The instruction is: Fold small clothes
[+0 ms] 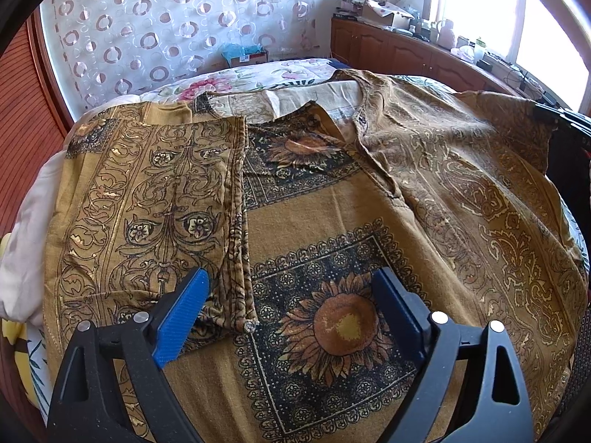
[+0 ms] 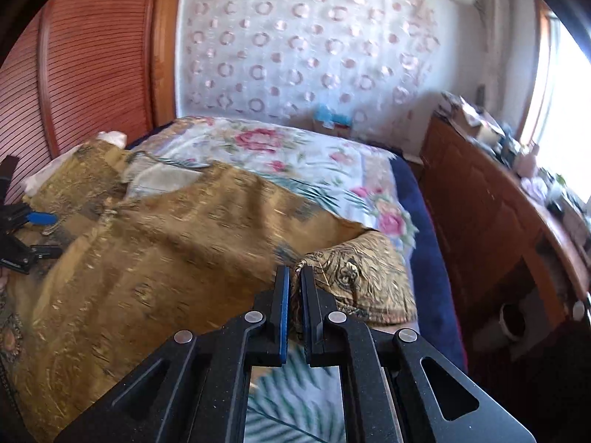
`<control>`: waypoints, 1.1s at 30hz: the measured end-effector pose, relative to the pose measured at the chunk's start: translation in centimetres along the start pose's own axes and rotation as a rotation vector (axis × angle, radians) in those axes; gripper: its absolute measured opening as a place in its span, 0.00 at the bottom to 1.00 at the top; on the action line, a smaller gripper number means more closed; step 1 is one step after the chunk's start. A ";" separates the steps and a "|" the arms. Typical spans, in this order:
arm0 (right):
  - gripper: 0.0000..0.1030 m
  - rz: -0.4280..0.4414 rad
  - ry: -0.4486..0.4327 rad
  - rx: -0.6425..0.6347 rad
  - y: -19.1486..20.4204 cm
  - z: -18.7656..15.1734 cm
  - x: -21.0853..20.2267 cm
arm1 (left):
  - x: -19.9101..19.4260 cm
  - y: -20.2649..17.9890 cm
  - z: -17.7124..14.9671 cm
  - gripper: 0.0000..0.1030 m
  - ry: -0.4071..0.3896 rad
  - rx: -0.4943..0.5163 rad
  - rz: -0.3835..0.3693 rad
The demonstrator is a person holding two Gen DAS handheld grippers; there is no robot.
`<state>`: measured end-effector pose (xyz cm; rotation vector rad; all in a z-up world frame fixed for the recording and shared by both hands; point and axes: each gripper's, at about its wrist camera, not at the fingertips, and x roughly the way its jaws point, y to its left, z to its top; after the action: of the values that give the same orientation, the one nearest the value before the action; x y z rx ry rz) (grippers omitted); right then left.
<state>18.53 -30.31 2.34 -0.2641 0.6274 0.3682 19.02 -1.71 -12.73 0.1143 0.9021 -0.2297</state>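
the garment point(image 1: 332, 221), a mustard-gold printed top with black scrollwork and dark sunflower squares, lies spread across the bed point(image 2: 295, 155), over a white bedcover with pink flowers. in the left wrist view one side panel point(image 1: 155, 199) is folded inward over the body, its straight hemmed edge running down the middle; the opposite side shows its paler reverse, rumpled and raised toward the right. the pale inside of the neck opening point(image 1: 288, 101) shows at the far end. the right gripper point(image 2: 294, 277) has its blue-padded jaws pressed together on a bunched edge of the garment point(image 2: 354, 277), and the cloth there is lifted off the bedcover, with a leafy print visible underneath; this view is motion-blurred. the left gripper point(image 1: 291, 277) hangs over the near sunflower square with its jaws spread wide, nothing between them, and whether its tips touch the cloth cannot be told. it also appears at the left edge of the right wrist view point(image 2: 33, 229). beyond the bed hangs a sheer curtain point(image 1: 177, 29) with ring patterns; a reddish wooden cabinet point(image 2: 491, 214) with clutter on top runs along the window side, and a slatted wooden panel point(image 2: 81, 59) stands on the other.
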 end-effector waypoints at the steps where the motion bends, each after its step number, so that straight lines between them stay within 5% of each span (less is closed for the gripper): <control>1: 0.05 0.020 -0.002 -0.020 1.1 0.2 0.2 | 0.0 0.0 0.0 0.88 -0.001 -0.002 0.003; 9: 0.06 0.193 0.082 -0.028 6.2 -1.9 3.5 | -1.7 1.4 -0.4 0.88 -0.086 -0.074 0.055; 21: 0.19 0.178 0.070 -0.003 5.2 -2.0 0.7 | -7.9 1.5 -0.9 0.88 -0.288 -0.135 -0.002; 25: 0.45 0.143 0.026 0.028 3.7 -1.9 -1.3 | -10.4 0.4 -0.5 0.88 -0.343 -0.119 0.018; 33: 0.45 0.102 0.100 0.164 -0.6 -2.0 2.8 | -12.5 -1.3 -0.5 0.88 -0.365 -0.093 0.005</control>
<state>19.85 -30.87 -0.83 -0.0945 0.7667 0.4007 10.91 -1.03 -3.21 -0.0126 0.5482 -0.1951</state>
